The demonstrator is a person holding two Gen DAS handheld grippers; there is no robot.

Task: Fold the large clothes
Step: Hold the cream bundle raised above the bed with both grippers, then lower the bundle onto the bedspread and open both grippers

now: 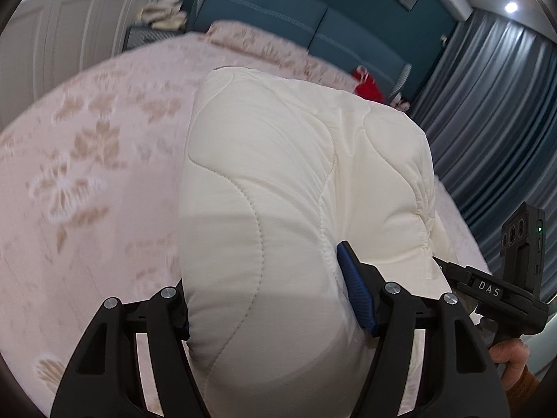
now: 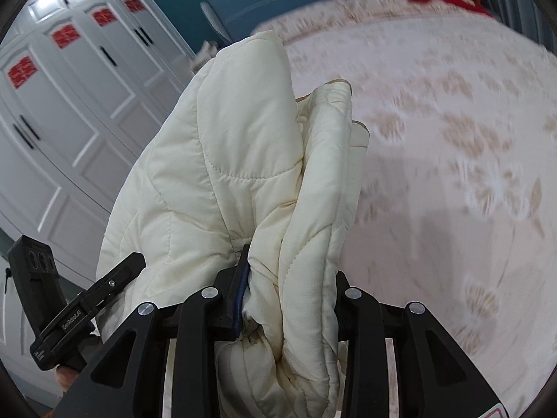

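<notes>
The left gripper (image 1: 268, 299) is clamping a thick fold of the cream quilted coat (image 1: 299, 181), and the right gripper (image 2: 289, 292) is pinching a bunched edge of the same coat (image 2: 226, 160). The coat is hanging between them above the pink flowered bedspread (image 1: 87, 160), near the white wardrobe (image 2: 69, 104).

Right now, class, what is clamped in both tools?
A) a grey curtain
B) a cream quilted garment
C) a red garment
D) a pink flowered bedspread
B: the cream quilted garment bulges between the left tool fingers, and the right tool pinches its bunched folds above the bed.
</notes>
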